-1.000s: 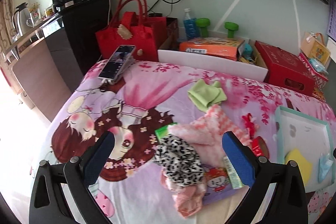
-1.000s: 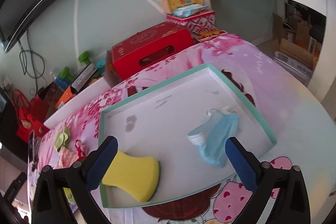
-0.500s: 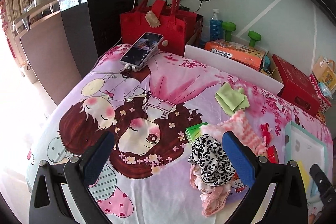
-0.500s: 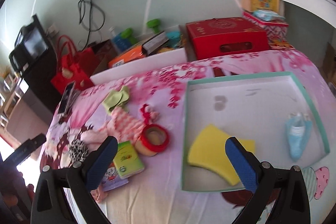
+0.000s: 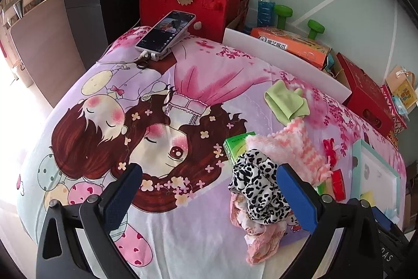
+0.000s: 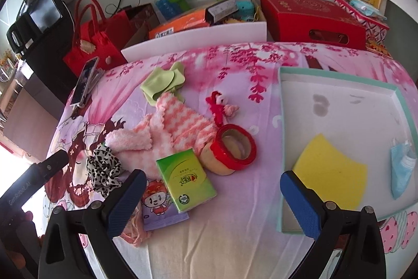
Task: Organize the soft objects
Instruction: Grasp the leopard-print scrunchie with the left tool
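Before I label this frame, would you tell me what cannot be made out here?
- Pink garment, left wrist view: mostly hidden under the leopard-print scrunchie.
- Purple cartoon packet, right wrist view: partly covered by the green tissue pack.
- Phone screen, right wrist view: too oblique to read.

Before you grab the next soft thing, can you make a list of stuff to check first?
1. Left gripper open and empty: ok.
2. Right gripper open and empty: ok.
3. Tray has bare room beside the sponge and mask: ok.
4. Leopard scrunchie in plain sight: ok.
5. Pink towel free to lift: not ok, the tape looks to rest on its edge.
6. What lies under the towel: cannot tell.
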Demonstrator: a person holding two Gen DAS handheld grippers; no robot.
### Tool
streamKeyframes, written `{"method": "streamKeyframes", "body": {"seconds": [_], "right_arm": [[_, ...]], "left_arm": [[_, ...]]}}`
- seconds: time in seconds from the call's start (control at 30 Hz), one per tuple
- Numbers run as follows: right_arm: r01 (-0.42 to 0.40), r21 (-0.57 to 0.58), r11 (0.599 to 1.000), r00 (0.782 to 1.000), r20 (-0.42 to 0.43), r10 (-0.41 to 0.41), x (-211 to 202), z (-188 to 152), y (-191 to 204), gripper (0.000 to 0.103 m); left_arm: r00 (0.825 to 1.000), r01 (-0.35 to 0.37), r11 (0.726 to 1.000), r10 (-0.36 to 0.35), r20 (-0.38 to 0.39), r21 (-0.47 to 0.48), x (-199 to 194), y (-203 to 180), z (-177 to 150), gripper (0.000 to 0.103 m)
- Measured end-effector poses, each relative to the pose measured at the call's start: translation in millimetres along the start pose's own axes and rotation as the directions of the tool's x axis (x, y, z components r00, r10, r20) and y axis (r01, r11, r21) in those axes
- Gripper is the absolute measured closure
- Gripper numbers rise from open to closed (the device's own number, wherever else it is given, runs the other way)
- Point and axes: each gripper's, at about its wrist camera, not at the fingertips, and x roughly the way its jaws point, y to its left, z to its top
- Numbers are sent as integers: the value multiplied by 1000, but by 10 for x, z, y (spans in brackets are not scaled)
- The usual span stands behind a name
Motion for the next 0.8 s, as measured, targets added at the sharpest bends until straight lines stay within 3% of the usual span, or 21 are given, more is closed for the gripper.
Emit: {"method": "streamKeyframes", "body": {"seconds": [0.33,0.8], "right_arm": [[-1,-48,999,995,-98,-4,363,-160,95,0],[-31,-103,994,992,-125,18,568,-246,168,0]], "left_arm": [[991,52,999,-52,-121,-6,240,-107,-65,1],[972,84,996,-81,-220,7,537,-284,-136,1]]}}
